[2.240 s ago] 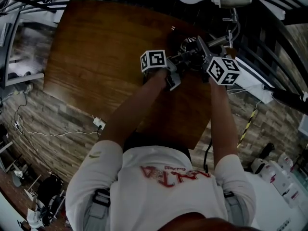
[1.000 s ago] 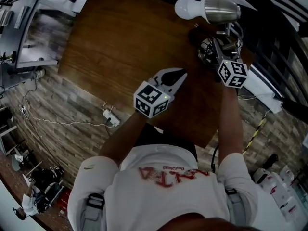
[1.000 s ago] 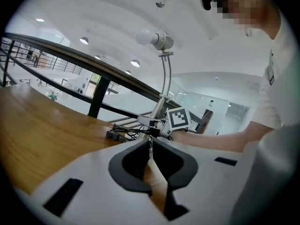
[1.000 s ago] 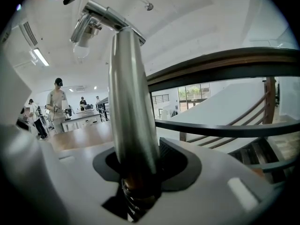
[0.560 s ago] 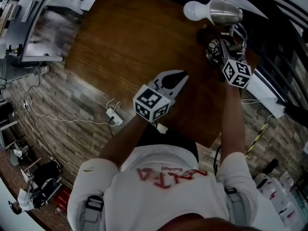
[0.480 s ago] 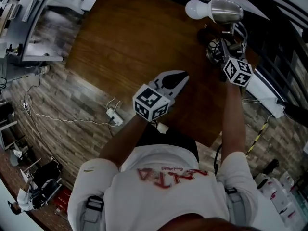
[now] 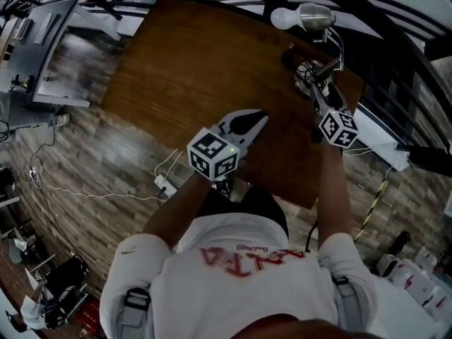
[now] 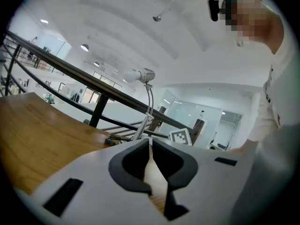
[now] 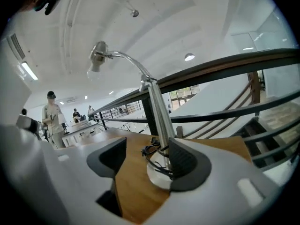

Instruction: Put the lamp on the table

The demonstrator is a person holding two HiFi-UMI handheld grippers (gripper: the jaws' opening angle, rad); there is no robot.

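Lamp [image 7: 311,62] upright on surface [image 7: 183,62], at the 1 o'clock corner, close to the edge.

Right gripper [image 9: 147,159]: jaws opening wide, gripping nothing. Lamp stem stands between them, close by the 3 o'clock jaw.

Left gripper [image 8: 150,149]: closed, empty, over the 6 o'clock edge.

Risk: drawing back crooked could hook the stem or the coiled cord [image 9: 151,154] and tip the lamp.

Railing [image 7: 395,69] crowds 2 o'clock.

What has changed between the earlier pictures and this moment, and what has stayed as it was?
The left gripper has left the lamp base and drawn back toward the person, with its jaws shut and empty. The right gripper has eased back a little. Its jaws are opening, and the lamp's stem stands between them, close to one pad. The lamp stays upright at the far right corner of the table.
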